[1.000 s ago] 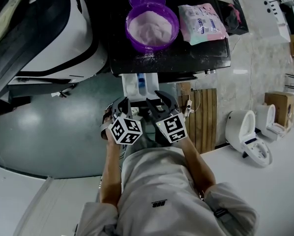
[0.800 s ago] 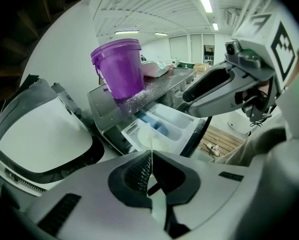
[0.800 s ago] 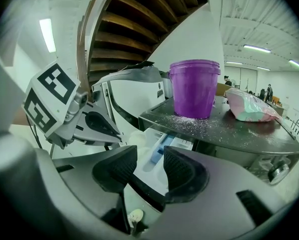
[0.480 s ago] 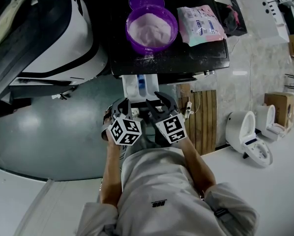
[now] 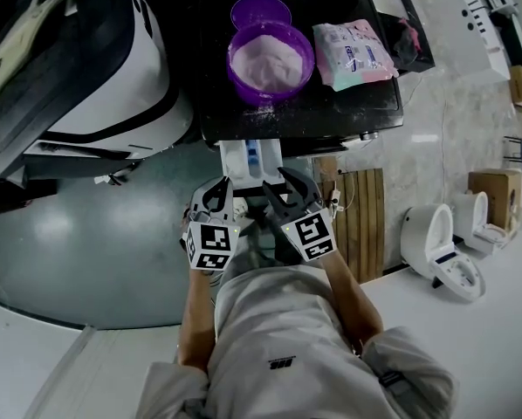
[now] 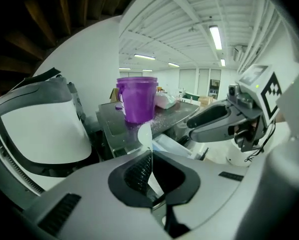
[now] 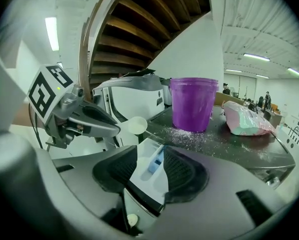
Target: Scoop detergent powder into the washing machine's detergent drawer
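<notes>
The white scoop (image 7: 137,125) hangs just short of the pulled-out detergent drawer (image 5: 250,157), its thin handle clenched edge-on in the left tool (image 6: 149,156). The scoop's round bowl points toward the drawer. Whether it carries any powder cannot be told.

The right tool (image 5: 285,183) hovers beside the left one on the near side of the drawer. Its jaws are spread and grasp nothing, and the drawer's white compartments and a blue insert (image 7: 156,161) show through the gap.

Beyond the drawer, on the washing machine's black top (image 5: 331,112), stands a purple tub (image 5: 270,59) of pale detergent powder (image 5: 268,58). Spilled grains are scattered on the top between the tub and the drawer. A purple lid (image 5: 261,11) lies just behind the tub. A pastel detergent bag (image 5: 353,52) lies to the right of the drawer's line, near the tub but apart from it.

To the left of the drawer sits a large white appliance (image 5: 113,68) with a dark panel. To the drawer's right, a slatted wooden panel (image 5: 359,212) stands, and farther out are two white toilets (image 5: 440,243). The person stands directly in front of the drawer.
</notes>
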The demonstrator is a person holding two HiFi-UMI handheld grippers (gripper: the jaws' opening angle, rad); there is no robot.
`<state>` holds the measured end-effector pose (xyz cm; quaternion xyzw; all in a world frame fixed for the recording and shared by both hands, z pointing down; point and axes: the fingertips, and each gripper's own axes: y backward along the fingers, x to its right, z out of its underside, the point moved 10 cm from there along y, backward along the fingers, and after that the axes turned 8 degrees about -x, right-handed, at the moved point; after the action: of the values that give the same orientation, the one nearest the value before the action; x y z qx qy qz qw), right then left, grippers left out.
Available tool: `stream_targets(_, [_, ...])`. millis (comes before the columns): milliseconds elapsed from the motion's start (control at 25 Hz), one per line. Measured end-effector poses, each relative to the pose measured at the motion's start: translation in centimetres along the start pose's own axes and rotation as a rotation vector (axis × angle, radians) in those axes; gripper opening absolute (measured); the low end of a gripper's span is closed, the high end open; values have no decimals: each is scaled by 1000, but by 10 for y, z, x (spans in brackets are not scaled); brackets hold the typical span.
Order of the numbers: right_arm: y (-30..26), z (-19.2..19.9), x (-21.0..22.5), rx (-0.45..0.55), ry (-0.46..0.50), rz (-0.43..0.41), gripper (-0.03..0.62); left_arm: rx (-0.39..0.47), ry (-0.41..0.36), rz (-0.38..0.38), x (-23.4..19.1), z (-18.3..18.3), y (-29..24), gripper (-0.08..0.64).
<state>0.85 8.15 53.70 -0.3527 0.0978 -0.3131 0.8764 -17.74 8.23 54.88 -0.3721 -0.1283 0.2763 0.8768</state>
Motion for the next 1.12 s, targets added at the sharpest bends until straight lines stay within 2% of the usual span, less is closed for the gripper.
stream_targets(320, [26,-23,-1,76,17,23,164,221,101,49,-13,-24,38,15])
stream_targets(480, [38,-34,0,112,31,29,163,308,125,67,-15,-31,51,15])
stream_targets(680, [52,-44,-2,158,36,40,163,349,112,65,-14,-38,63,15])
stream_targets(960, [66,-53,-4,207,90,75,163,370,97,59,-15,-45,71,15])
stream_targets(1120, [74,-58,-7,206,70,83,163,377,91,60,-15,-47,73,15])
